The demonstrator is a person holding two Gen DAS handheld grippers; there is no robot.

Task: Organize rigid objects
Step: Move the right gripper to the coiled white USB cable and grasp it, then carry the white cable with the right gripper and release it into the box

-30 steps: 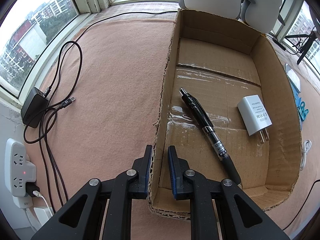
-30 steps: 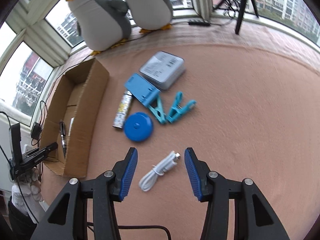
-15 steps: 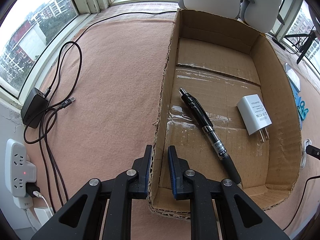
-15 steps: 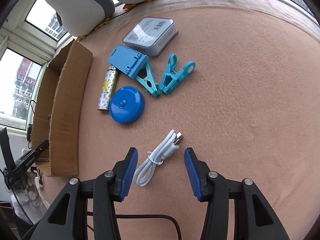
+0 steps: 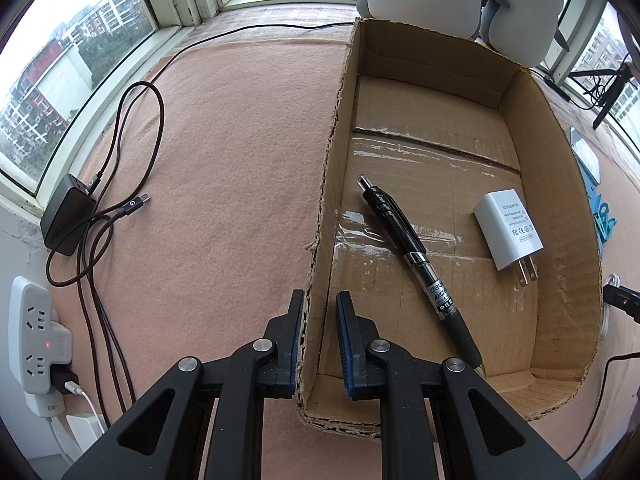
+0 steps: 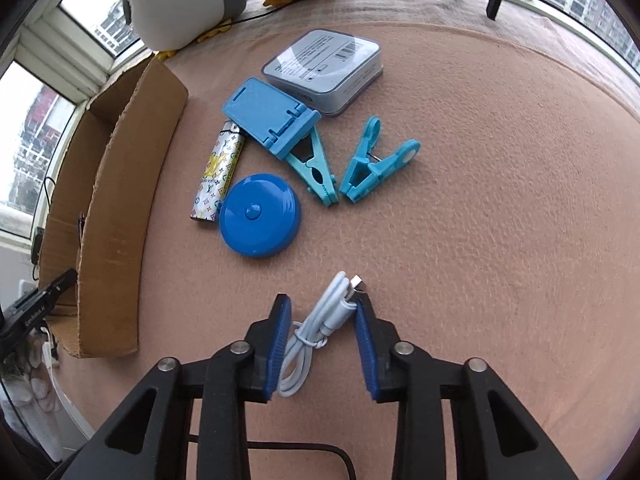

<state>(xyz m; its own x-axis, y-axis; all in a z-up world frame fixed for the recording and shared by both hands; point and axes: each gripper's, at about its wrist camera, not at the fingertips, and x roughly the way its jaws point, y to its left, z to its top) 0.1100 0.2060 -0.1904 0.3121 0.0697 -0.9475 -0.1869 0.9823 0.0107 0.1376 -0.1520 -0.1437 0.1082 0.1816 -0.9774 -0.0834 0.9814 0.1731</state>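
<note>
Left gripper [image 5: 318, 344]: fingers clamped narrow on the near left wall of the cardboard box [image 5: 568, 184].
Box contents: black pen [image 5: 416, 256], then white adapter [image 5: 508, 230].
Right gripper [image 6: 322, 344]: fingers have just been closing around the coiled white cable [image 6: 320, 330] on the bench [image 6: 500, 200]; right finger touches it, left finger just beside.

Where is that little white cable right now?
In the right wrist view, the bundled white cable lies on the pink mat between the two blue pads of the right claw, just below the round blue disc, right of the cardboard box.
</note>
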